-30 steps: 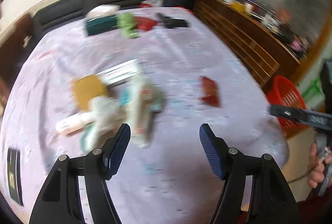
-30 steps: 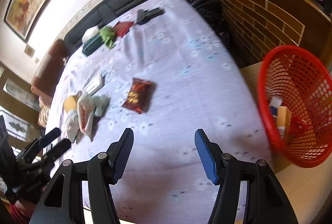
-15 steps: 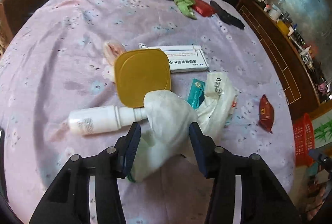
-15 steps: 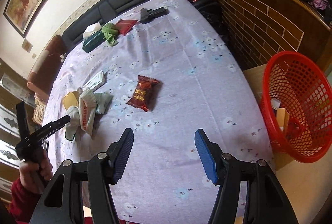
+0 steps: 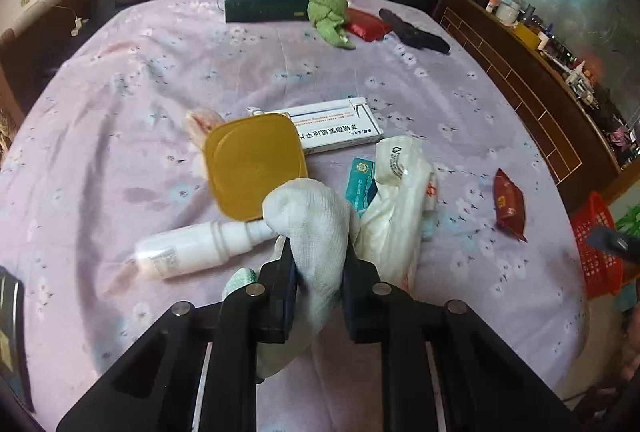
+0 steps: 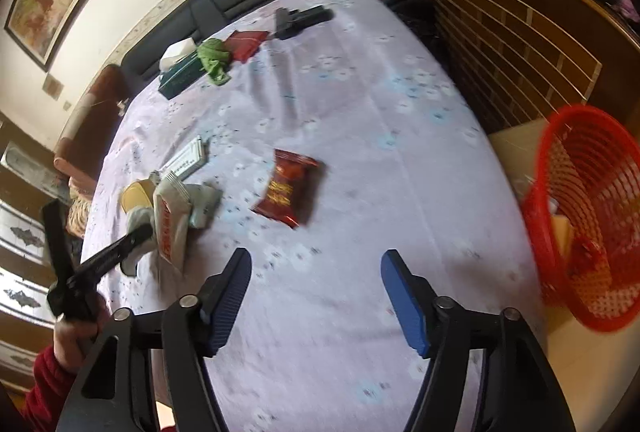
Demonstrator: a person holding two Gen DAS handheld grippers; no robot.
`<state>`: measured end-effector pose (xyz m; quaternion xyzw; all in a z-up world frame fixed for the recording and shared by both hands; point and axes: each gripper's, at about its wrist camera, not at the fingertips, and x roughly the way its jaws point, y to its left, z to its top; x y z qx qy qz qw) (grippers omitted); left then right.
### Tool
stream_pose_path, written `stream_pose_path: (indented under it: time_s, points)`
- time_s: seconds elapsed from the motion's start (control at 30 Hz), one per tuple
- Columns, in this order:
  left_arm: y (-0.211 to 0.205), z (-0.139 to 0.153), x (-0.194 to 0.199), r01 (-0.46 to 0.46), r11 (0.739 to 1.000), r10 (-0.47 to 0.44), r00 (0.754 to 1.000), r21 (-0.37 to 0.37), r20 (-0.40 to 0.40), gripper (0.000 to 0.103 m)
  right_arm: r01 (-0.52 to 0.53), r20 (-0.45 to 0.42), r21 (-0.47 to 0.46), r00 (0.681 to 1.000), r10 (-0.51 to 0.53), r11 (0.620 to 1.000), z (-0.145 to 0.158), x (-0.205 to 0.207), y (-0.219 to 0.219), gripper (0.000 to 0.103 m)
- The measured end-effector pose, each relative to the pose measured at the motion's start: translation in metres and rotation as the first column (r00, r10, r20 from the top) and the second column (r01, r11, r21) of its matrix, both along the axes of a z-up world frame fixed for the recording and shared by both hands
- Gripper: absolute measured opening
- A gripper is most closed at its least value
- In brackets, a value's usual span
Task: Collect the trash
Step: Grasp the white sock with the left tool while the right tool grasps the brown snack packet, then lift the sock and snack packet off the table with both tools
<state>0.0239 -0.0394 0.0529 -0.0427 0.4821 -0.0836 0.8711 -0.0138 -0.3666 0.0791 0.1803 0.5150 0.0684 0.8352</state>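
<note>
**A:** What has the left gripper (image 5: 318,270) got hold of?

**B:** A crumpled white cloth sock (image 5: 310,228). Both black fingers are pressed against its sides, so the claw is clamped on it, right at the near edge of the trash pile on the lilac flowered tablecloth (image 5: 160,72).

**A:** Take the round yellow plastic lid (image 5: 254,166) as the marker. What lies around it?

**B:** The sock sits just in front of the lid, overlapping its near rim. A white plastic spray bottle (image 5: 196,250) lies on its side in front of the lid, its neck touching the sock. A flat white medicine box (image 5: 336,126) pokes out from behind the lid. A white crinkled plastic bag (image 5: 400,200) lies on the lid's right side, beside the sock, over a teal packet (image 5: 360,186).

**A:** And the right gripper (image 6: 316,296)?

**B:** Its blue-padded jaws stand wide apart with nothing between them, above the tablecloth. A dark red foil snack packet (image 6: 290,186) lies well apart from the lid, towards the red plastic mesh basket (image 6: 588,212) standing off the table's edge.
</note>
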Motion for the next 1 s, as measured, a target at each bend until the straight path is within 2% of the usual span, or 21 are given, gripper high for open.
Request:
stream_pose_path:
  time_s: [0.23, 0.4, 0.47, 0.5, 0.53, 0.57, 0.67, 1.0]
  points:
    - [0.006, 0.024, -0.033, -0.006, 0.999, 0.004, 0.999, 0.044, 0.053, 0.018, -0.075, -0.017, -0.036, 0.997, 0.074, 0.997, -0.022, 0.055, 0.04, 0.073]
    - [-0.001, 0.029, -0.049, 0.01, 0.997, -0.016, 0.998, 0.077, 0.068, 0.018, -0.064, -0.064, -0.087, 0.996, 0.059, 0.994, -0.047, 0.087, 0.06, 0.071]
    - [-0.005, 0.03, -0.053, 0.023, 0.996, -0.029, 0.997, 0.09, 0.068, 0.018, -0.051, -0.093, -0.081, 0.995, 0.043, 0.995, -0.058, 0.096, 0.061, 0.057]
    - [-0.007, 0.029, -0.055, 0.032, 0.995, -0.038, 0.997, 0.094, 0.065, 0.018, -0.046, -0.102, -0.086, 0.994, 0.037, 0.995, -0.061, 0.097, 0.06, 0.054]
    - [-0.009, 0.029, -0.056, 0.038, 0.994, -0.045, 0.997, 0.099, 0.066, 0.018, -0.043, -0.115, -0.091, 0.993, 0.032, 0.995, -0.065, 0.098, 0.06, 0.041]
    - [-0.01, 0.029, -0.057, 0.043, 0.994, -0.05, 0.996, 0.104, 0.068, 0.018, -0.042, -0.12, -0.076, 0.992, 0.033, 0.996, -0.068, 0.097, 0.059, 0.036]
    - [-0.017, 0.028, -0.056, 0.063, 0.993, -0.07, 0.995, 0.103, 0.065, 0.018, -0.04, -0.102, -0.07, 0.994, 0.033, 0.997, -0.065, 0.088, 0.058, 0.034]
    - [-0.061, 0.032, -0.055, 0.166, 0.98, -0.175, 0.981, 0.106, 0.081, 0.018, -0.062, -0.011, -0.049, 0.998, 0.061, 0.997, -0.027, 0.016, 0.058, 0.033]
